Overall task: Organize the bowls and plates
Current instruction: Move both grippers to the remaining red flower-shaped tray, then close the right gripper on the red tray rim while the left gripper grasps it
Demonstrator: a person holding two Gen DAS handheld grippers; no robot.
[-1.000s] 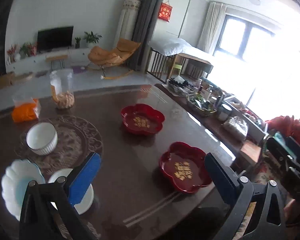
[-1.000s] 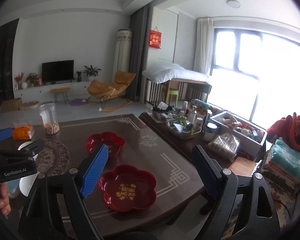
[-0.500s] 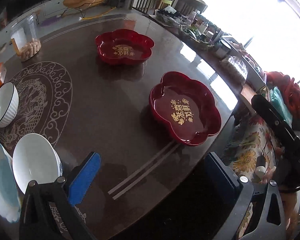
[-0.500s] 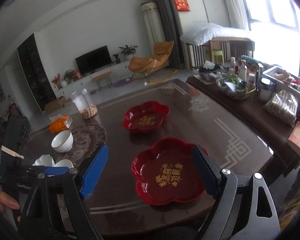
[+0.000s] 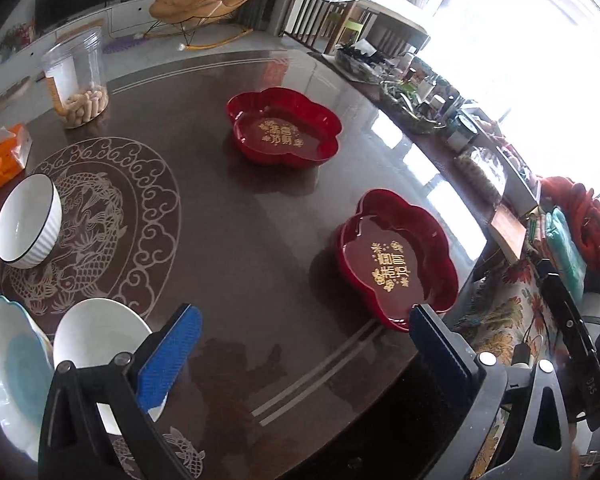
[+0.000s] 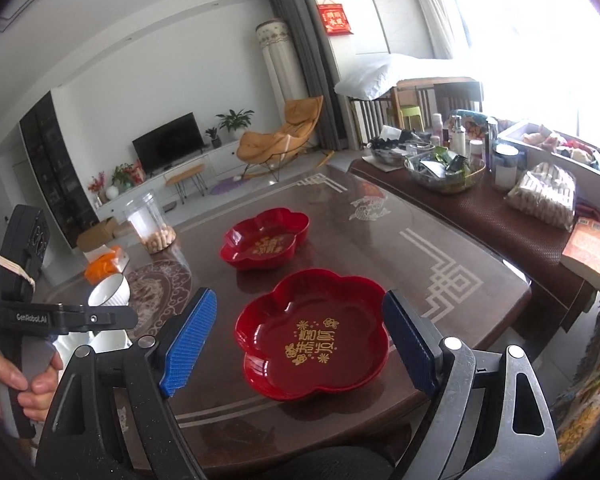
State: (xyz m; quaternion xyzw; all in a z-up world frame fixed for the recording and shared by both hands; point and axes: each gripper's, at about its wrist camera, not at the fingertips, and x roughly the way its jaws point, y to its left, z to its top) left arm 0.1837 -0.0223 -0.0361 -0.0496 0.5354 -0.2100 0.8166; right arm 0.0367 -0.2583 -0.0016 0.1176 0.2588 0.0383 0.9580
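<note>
Two red flower-shaped plates lie on the dark table: the near one (image 6: 312, 328) (image 5: 396, 256) and the far one (image 6: 264, 238) (image 5: 284, 128). My right gripper (image 6: 300, 300) is open, hovering just in front of the near plate, its blue pads apart from the rim on either side. My left gripper (image 5: 305, 312) is open over bare table near the front edge. By its left finger sit a plain white bowl (image 5: 96, 336) and a scalloped white-and-blue plate (image 5: 8, 372). A ribbed white bowl (image 5: 28, 224) (image 6: 110, 290) stands on the dragon pattern.
A clear jar of snacks (image 5: 76, 80) and an orange packet (image 5: 2, 156) sit at the table's far left. A cluttered side bench (image 6: 480, 208) runs along the right. A hand (image 6: 16, 376) grips the left tool's handle.
Both grippers have dropped and tilted down toward the table. The near red plate now fills the space in front of the right gripper. Both stay open.
</note>
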